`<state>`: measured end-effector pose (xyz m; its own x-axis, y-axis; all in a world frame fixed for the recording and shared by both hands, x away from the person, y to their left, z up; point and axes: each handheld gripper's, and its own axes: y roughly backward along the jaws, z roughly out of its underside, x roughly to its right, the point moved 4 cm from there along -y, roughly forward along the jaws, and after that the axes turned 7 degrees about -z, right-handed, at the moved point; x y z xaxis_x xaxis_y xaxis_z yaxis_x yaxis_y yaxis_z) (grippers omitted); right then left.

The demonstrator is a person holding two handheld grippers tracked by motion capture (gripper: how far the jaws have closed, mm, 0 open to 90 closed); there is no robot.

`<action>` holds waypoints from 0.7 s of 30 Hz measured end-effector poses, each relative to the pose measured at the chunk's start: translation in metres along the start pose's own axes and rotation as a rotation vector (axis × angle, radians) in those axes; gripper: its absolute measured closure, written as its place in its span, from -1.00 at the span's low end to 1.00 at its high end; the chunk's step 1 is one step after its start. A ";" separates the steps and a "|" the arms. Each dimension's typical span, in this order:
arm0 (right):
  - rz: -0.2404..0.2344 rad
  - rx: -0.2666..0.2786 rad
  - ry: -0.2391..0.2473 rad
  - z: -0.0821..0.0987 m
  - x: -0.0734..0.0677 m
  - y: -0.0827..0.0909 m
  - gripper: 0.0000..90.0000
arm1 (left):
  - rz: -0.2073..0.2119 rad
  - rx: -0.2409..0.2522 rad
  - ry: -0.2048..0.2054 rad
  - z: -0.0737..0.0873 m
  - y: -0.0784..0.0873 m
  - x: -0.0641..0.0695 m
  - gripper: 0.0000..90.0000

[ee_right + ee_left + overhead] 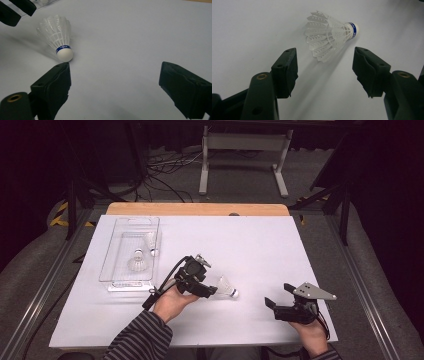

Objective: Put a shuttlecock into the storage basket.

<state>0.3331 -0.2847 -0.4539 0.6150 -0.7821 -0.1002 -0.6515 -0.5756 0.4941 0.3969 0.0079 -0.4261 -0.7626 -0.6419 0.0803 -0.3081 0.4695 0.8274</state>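
The shuttlecock point(227, 287) lies on its side on the white table point(260, 250), to the right of the clear tray point(129, 251) and well apart from it. The left gripper point(207, 291) is just beside the shuttlecock on the tray side, its jaws wide apart with nothing pressed between them; the feather skirt sits ahead of the gap, not inside it. The right gripper point(272, 304) rests farther right of the shuttlecock, jaws also wide and empty.

The likely trouble: the shuttlecock is light and round-skirted, so a jaw touching one side first could roll or push it away over the smooth table. Closing on the skirt too hard could crush the feathers.

The left gripper view shows the skirt end facing the jaws and the blue-banded cork point(354, 29) pointing away. The right gripper view shows the cork end nearest. The high view shows two more shuttlecocks point(139, 262) already in the tray.
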 end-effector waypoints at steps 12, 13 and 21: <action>-0.002 -0.002 0.000 0.000 0.000 0.000 -0.76 | 0.007 -0.016 -0.004 -0.007 -0.010 0.000 -0.08; -0.001 -0.001 -0.001 0.000 0.000 0.000 -0.76 | 0.007 -0.024 0.001 -0.007 -0.010 0.000 -0.07; -0.003 -0.002 0.000 0.000 0.000 -0.001 -0.76 | 0.022 -0.037 -0.008 -0.012 -0.015 0.002 0.02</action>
<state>0.3334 -0.2844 -0.4543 0.6166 -0.7807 -0.1017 -0.6490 -0.5772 0.4957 0.4070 -0.0073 -0.4324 -0.7739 -0.6263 0.0942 -0.2702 0.4610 0.8453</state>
